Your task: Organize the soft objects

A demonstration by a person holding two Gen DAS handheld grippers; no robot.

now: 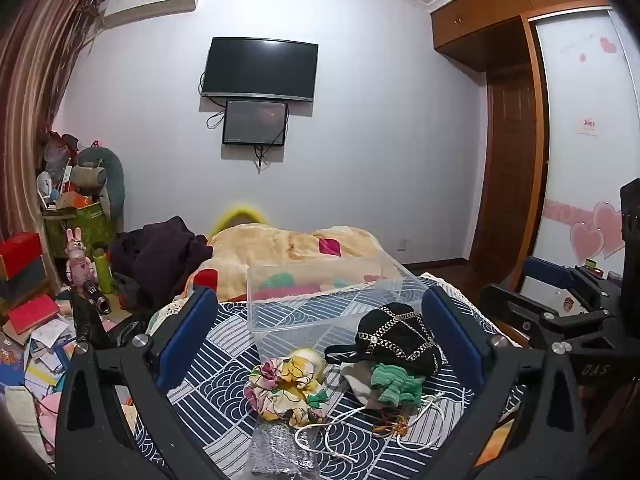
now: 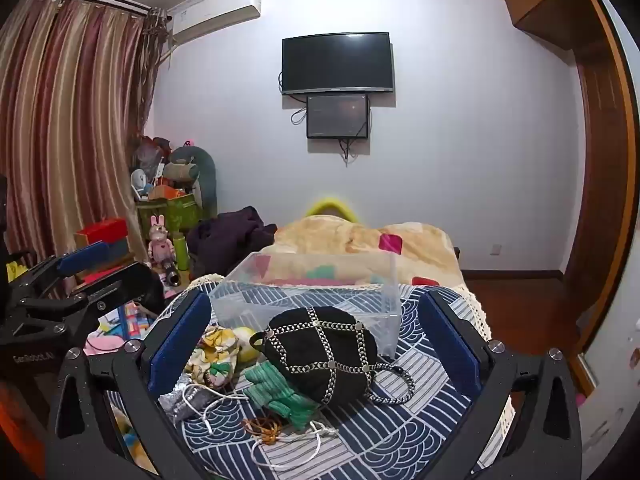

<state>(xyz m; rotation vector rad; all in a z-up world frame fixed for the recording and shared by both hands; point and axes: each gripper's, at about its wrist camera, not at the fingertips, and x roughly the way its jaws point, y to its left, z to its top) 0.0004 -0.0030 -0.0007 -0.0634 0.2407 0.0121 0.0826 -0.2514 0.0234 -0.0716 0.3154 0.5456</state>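
Both claws hover over the bed (image 1: 224,344) and nothing has been picked up. The left claw (image 1: 320,328) is spread wide and empty, its blue pads (image 1: 188,332) framing the pile at lower centre of the left wrist view. The right claw (image 2: 316,340) is likewise released, holding nothing, pads either side of the black bag (image 2: 324,354).

The clear plastic box (image 1: 320,300) sits mid-frame on the patterned bedspread, just behind the pile, and looks empty; the colours seen through its walls seem to belong to the blanket (image 1: 280,248) behind it.

So the sorting looks barely started, if at all. Still lying loose in front of the box: the black bag with its chain trim, a floral fabric piece (image 1: 288,390) touching a pale yellow ball (image 1: 308,360), a green knitted item (image 1: 396,386) tucked against the bag, a white cord (image 1: 352,428), an orange string (image 1: 390,426) and a silvery pouch (image 1: 276,452) at the bottom edge. By my reading, every one of those remains to go into the box.
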